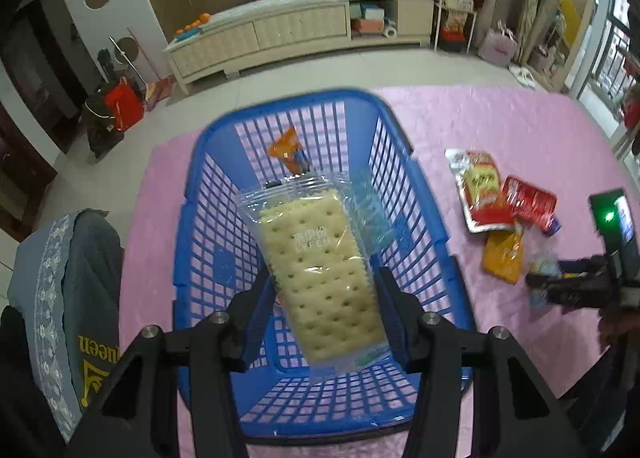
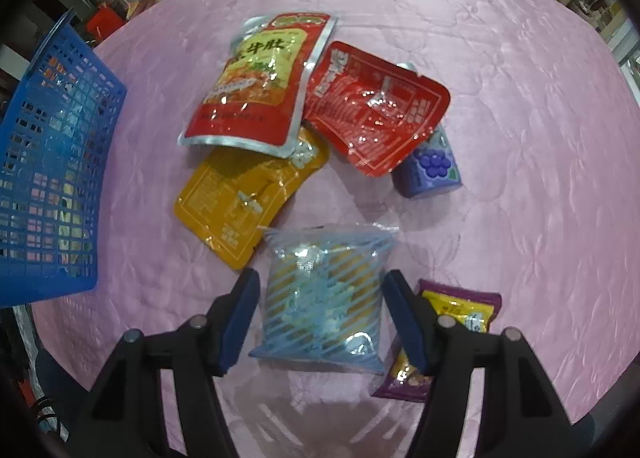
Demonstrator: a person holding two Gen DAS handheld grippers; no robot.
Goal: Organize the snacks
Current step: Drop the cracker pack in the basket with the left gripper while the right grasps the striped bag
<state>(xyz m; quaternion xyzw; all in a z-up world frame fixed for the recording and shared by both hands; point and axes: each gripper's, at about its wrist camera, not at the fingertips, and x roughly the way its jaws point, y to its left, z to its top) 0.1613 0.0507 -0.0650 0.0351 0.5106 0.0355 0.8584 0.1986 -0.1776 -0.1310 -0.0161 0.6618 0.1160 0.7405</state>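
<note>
The blue basket [image 1: 320, 218] sits on the pink-covered table [image 1: 500, 130], near its left edge, and holds an orange packet [image 1: 289, 150] propped against the far wall, a clear blue-striped bag [image 1: 370, 206] by the right wall, and the cracker pack [image 1: 320, 270], a clear wrapper of pale perforated crackers lying lengthwise over the slatted floor. The left gripper [image 1: 320, 310] hangs above the basket's near half, its jaws wide, one finger either side of the cracker pack's lower end; whether the pads touch the wrapper cannot be told. To the right of the basket, well apart from it, the loose snacks lie in a cluster: a red-and-yellow pouch [image 2: 260, 82] overlapping a red packet [image 2: 376, 110] and a yellow packet [image 2: 244, 198], with a purple grape box [image 2: 434, 166] tucked against the red packet's far corner. Nearer the right gripper [image 2: 320, 310], a blue-striped snack bag [image 2: 324, 298] lies flat between its wide jaws, neither pad pressing it, and a purple-and-yellow packet [image 2: 460, 310] lies just beside the right finger, partly hidden by it. Bare pink cloth stretches between the basket and the cluster, and to the right toward the table's curved edge.
</note>
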